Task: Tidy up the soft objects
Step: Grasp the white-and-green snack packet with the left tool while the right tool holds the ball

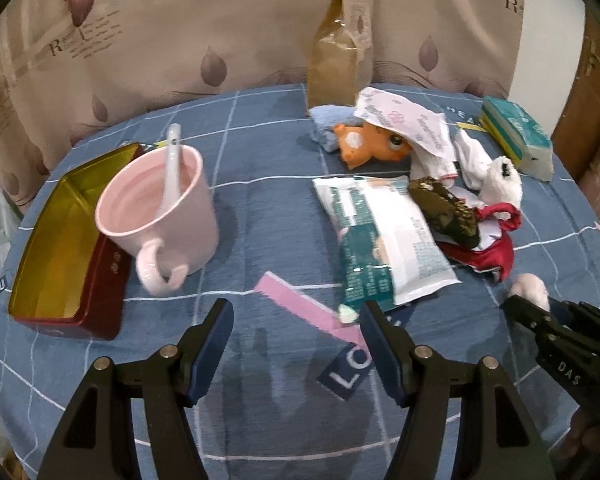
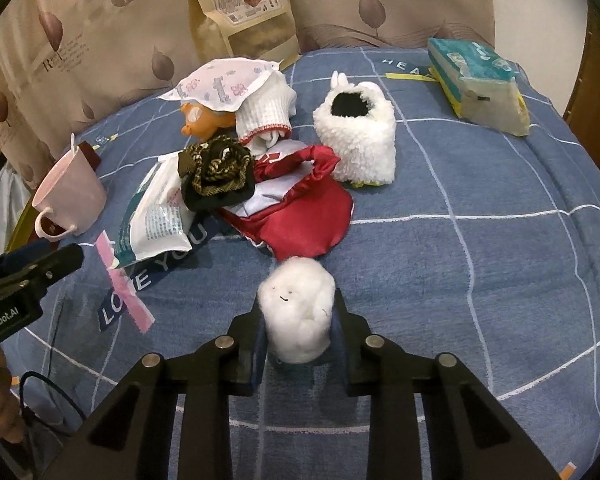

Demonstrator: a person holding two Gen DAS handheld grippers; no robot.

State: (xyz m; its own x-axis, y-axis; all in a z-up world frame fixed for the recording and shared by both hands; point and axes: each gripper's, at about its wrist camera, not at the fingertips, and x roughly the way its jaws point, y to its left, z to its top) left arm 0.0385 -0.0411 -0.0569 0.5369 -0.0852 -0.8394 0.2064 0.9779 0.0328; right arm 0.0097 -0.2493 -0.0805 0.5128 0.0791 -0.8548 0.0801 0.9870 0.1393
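My right gripper (image 2: 298, 304) is shut on a small white fluffy plush (image 2: 296, 316), low over the blue checked bedcover (image 2: 500, 264). The same plush (image 1: 531, 286) shows at the right gripper's tips (image 1: 514, 306) in the left wrist view. My left gripper (image 1: 296, 312) is open over bare cover, with nothing between its fingers. Behind the plush lies a heap: a red satin bag (image 2: 308, 220), a dark gold-patterned cloth (image 2: 216, 172), a white knit sock (image 2: 264, 112), a floral cloth (image 2: 220, 84) over an orange toy (image 2: 202, 120), and an upright white fluffy pouch (image 2: 356, 140).
A pink mug (image 1: 160, 200) with a spoon stands beside an open red tin (image 1: 60, 248) at the left. A wipes pack (image 1: 384, 240) lies mid-cover, a tissue pack (image 2: 480, 80) at the far right, and a tan snack bag (image 2: 244, 4) and a blue towel (image 1: 326, 128) at the back.
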